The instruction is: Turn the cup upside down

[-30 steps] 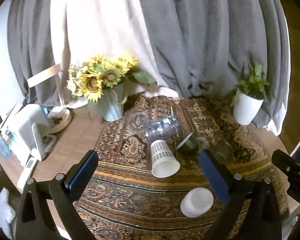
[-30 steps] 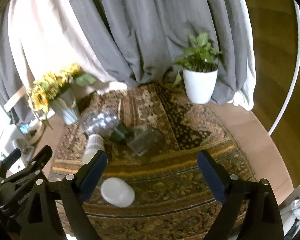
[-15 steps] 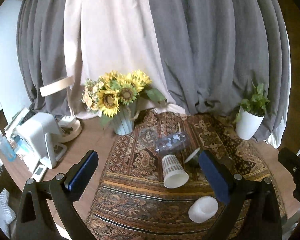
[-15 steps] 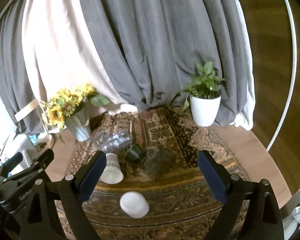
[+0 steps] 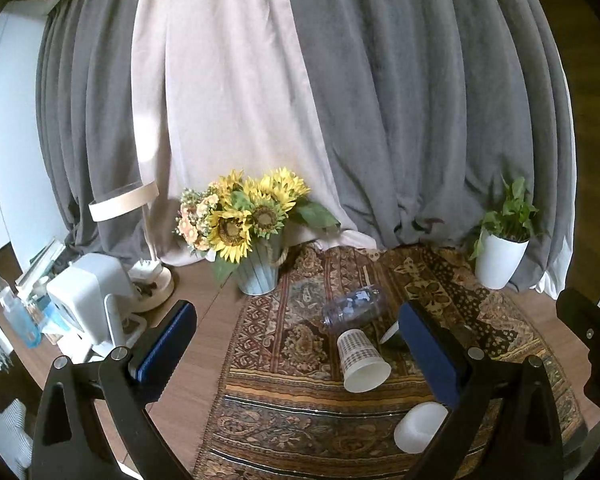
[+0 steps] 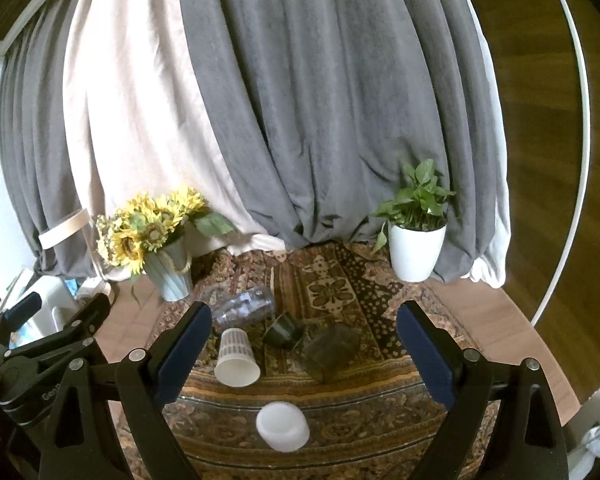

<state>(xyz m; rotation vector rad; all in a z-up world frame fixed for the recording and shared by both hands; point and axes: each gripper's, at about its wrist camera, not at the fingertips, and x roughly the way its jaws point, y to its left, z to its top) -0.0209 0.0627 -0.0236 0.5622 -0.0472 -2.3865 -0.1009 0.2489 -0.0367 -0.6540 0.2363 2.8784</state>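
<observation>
Left gripper [image 5: 296, 344] and right gripper [image 6: 304, 344] hang above the rug [image 6: 340, 280], jaws spread wide, holding nothing. From left: paper cup [image 6: 236, 356] on its side, dark cup [image 6: 282, 330] tipped, white cup [image 6: 283, 426] nearest, already inverted. No approach appears begun; next likely calls for descending onto a lying cup.

Lying on its side on the patterned rug [image 6: 340, 432]: white paper cup [image 6: 236, 356] with dotted band, open mouth facing the viewer, base touching a toppled clear bottle [image 6: 244, 307].
</observation>
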